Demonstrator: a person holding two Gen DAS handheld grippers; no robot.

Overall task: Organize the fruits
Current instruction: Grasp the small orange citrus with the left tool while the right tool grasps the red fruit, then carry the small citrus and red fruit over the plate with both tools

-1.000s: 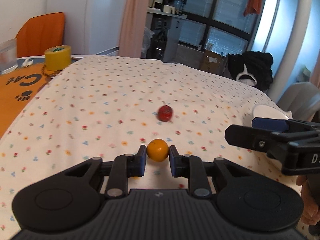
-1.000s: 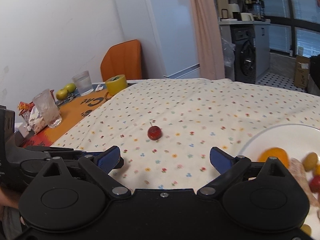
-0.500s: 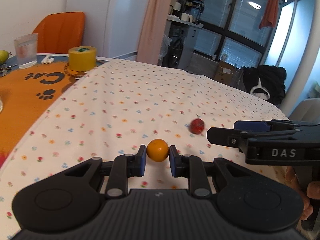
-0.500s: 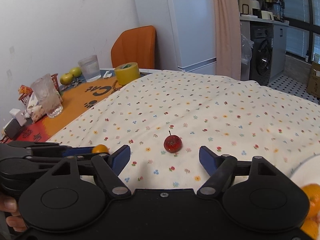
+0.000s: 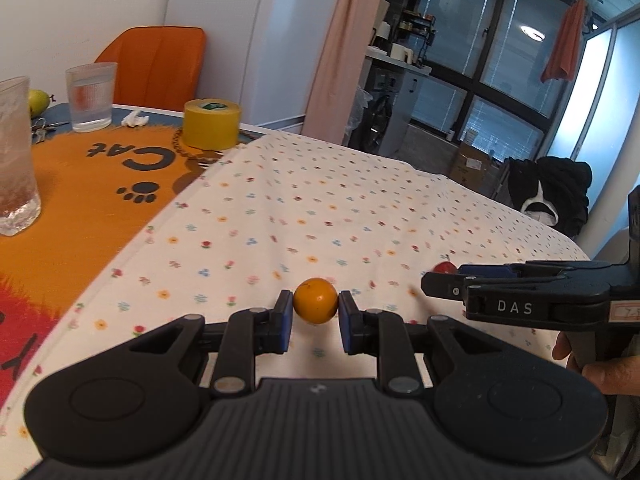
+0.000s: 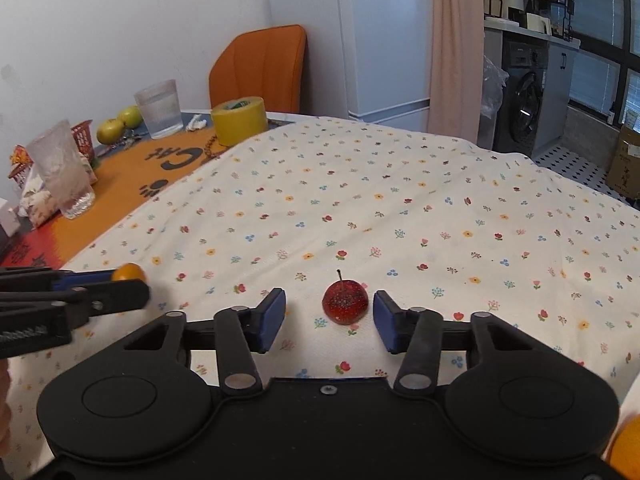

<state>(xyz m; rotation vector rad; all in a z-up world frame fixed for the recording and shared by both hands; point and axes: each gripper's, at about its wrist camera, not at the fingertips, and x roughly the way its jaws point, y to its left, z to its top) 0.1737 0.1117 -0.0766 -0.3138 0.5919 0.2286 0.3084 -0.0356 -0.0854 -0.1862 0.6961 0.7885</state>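
Moved: our right gripper (image 6: 329,322) has slid in since a second ago, and the red fruit (image 6: 345,301) now sits between its parted fingers, on the floral cloth (image 6: 360,208).
Left gripper (image 5: 315,322): clenched on the small orange fruit (image 5: 315,306), left of the red fruit.
Progress: one fruit held, one not yet gripped.
Look: red fruit glossy, speckled, stem up.

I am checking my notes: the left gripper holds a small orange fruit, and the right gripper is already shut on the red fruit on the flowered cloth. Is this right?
Not quite. The right gripper is open: in the right wrist view its pads stand apart on either side of the red fruit, which lies on the flowered cloth. The left gripper does hold the small orange fruit.
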